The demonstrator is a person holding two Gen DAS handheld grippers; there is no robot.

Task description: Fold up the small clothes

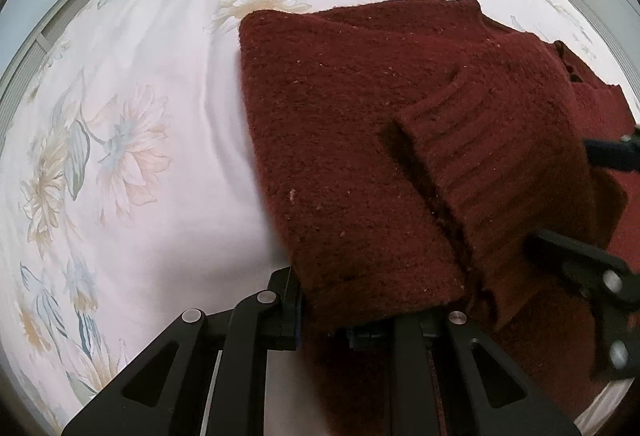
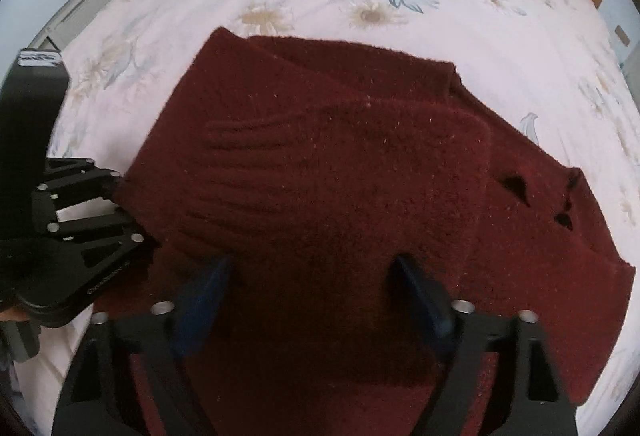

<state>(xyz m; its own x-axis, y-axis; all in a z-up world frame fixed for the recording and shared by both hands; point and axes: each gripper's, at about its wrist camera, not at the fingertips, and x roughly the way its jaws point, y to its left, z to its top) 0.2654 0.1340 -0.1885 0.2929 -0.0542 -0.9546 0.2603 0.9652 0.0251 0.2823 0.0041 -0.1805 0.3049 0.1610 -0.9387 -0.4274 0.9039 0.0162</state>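
Item: dark red knitted sweater (image 1: 360, 140), laid on the flower-printed bedsheet (image 1: 132, 84), filling the centre and right of both views.

Condition: partly folded. A ribbed sleeve cuff (image 2: 256, 172) is seen turned in across the body at mid-frame; layered edges are stacked along the upper margin. The right-hand part — with small dark openings (image 2: 516, 186) at the neck — lies flat, not yet folded.

Left claw (image 1: 360, 312): lower centre, jaws drawn narrow and pinched on the sweater's near hem.

Right claw (image 2: 316, 268): lower centre, jaws spread wide, blue pads (image 2: 204, 296) resting on or just over the cloth; nothing is gripped.

Remaining, as judged: final fold-over and flattening.
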